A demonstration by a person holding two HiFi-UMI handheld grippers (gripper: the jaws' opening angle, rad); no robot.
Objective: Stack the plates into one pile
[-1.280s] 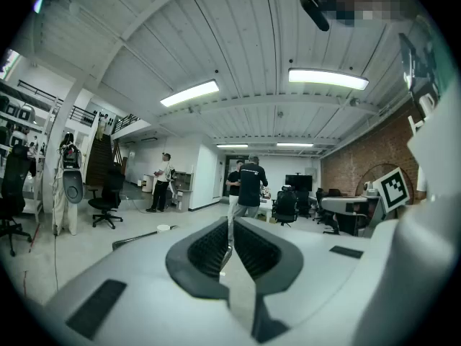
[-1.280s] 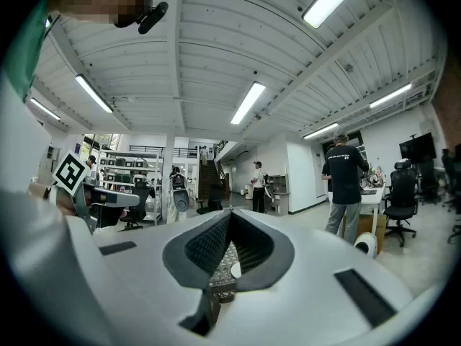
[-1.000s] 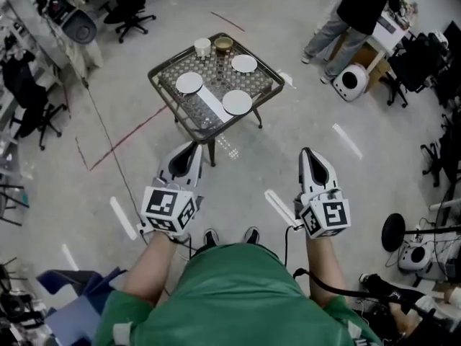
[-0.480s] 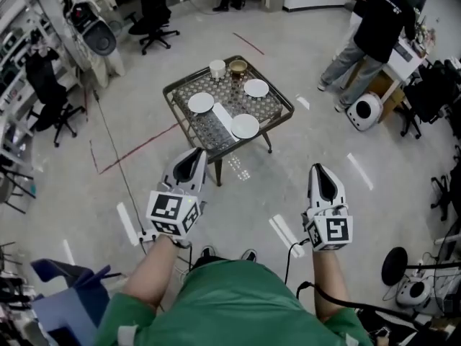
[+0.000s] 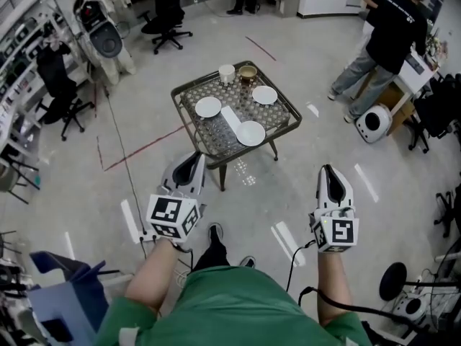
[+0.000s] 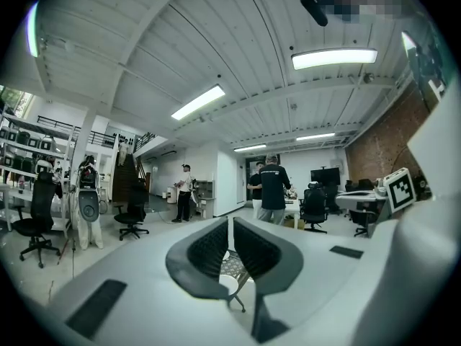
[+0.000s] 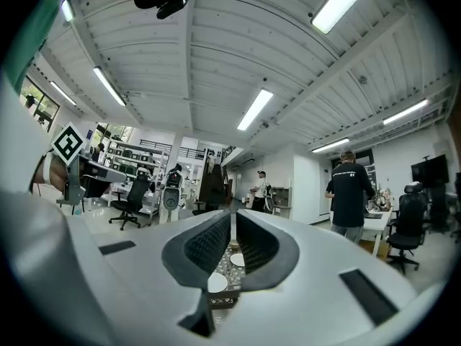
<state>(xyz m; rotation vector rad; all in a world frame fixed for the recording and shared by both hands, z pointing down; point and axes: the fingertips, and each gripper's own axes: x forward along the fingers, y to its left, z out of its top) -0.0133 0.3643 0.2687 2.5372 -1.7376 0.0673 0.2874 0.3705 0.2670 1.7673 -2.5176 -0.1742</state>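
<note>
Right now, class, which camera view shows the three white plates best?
The head view: all three plates lie apart on the table, seen whole from above. The right gripper view catches two of them, small, past its jaws; the left gripper view shows only a sliver of one.

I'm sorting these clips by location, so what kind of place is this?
Probably a robotics lab or workshop office: rolling office chairs and equipment racks line a bare, tape-marked floor, and a white rounded machine sits near a standing person.
</note>
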